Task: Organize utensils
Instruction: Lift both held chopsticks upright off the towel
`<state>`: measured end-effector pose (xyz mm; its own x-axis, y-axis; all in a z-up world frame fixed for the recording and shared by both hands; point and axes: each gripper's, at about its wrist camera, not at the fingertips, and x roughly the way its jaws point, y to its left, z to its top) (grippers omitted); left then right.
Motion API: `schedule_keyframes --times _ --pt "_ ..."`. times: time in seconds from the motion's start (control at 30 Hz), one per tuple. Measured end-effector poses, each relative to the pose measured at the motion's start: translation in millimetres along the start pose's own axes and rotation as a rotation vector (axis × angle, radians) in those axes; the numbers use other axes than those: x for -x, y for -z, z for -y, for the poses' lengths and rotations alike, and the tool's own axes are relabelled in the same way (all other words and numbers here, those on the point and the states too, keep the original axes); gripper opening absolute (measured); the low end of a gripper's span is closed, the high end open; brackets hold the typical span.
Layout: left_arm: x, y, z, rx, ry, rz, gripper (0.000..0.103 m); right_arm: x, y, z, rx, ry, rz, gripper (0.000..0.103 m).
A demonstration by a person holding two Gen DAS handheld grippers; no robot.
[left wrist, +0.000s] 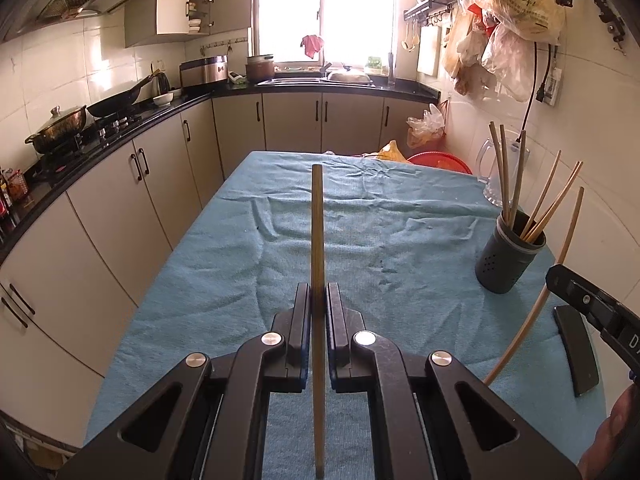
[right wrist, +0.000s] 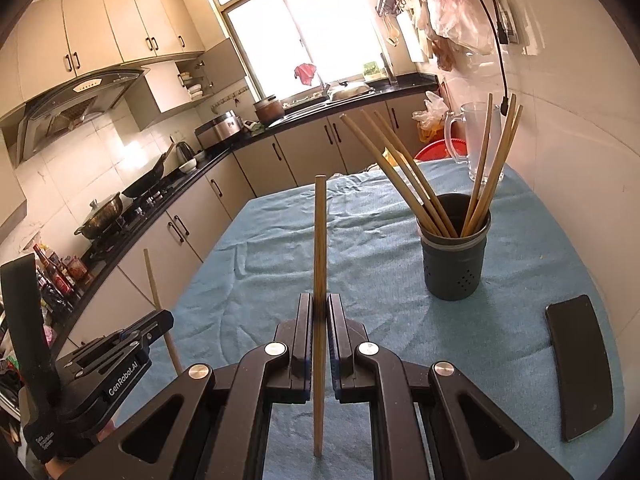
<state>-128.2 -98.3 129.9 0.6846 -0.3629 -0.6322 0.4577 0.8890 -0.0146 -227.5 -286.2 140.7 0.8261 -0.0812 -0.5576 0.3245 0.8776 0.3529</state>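
Note:
My left gripper (left wrist: 319, 292) is shut on a wooden chopstick (left wrist: 317, 232) that stands upright between its fingers, above the blue cloth. My right gripper (right wrist: 319, 304) is shut on another upright wooden chopstick (right wrist: 320, 240). A dark grey utensil holder (left wrist: 508, 256) with several chopsticks stands on the cloth at the right; in the right wrist view the holder (right wrist: 456, 264) is ahead and to the right of my right gripper. The left gripper with its chopstick (right wrist: 158, 300) shows at the lower left of the right wrist view.
The table carries a blue towel (left wrist: 360, 216). A black phone (right wrist: 580, 364) lies at its right edge. A clear glass pitcher (right wrist: 478, 140) stands behind the holder by the wall. Kitchen counters with a wok and a pot (left wrist: 60, 128) run along the left.

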Motion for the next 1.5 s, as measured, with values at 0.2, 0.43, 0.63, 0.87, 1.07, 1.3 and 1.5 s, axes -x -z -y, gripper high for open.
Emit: schedule_keyframes --times 0.2,0.43,0.63,0.87,1.07,1.3,1.5 --pt "3.7 1.2 2.5 -0.005 0.000 0.009 0.007 2.1 0.5 -4.3 0.005 -0.002 0.003 0.008" --pt "10.2 3.8 5.0 -0.014 -0.001 0.021 0.007 5.3 1.9 -7.0 0.001 -0.003 0.014 0.008" --pt "14.7 3.7 3.1 -0.003 -0.001 0.033 0.007 11.6 1.9 -10.7 0.015 -0.010 0.022 0.008" --pt "17.0 1.0 1.6 -0.002 0.005 0.047 0.007 17.7 -0.1 -8.8 0.014 -0.006 0.039 0.008" --pt "16.8 -1.7 1.4 0.000 0.010 0.046 0.007 18.9 -3.2 -3.5 0.000 -0.002 0.049 0.007" --pt "16.6 -12.8 -8.4 0.027 0.081 0.017 0.007 21.7 -6.6 4.7 -0.026 0.005 0.052 0.007" --pt "17.5 -19.3 -19.2 0.064 0.109 -0.001 0.007 29.2 -9.9 15.8 -0.051 0.013 0.068 0.007"
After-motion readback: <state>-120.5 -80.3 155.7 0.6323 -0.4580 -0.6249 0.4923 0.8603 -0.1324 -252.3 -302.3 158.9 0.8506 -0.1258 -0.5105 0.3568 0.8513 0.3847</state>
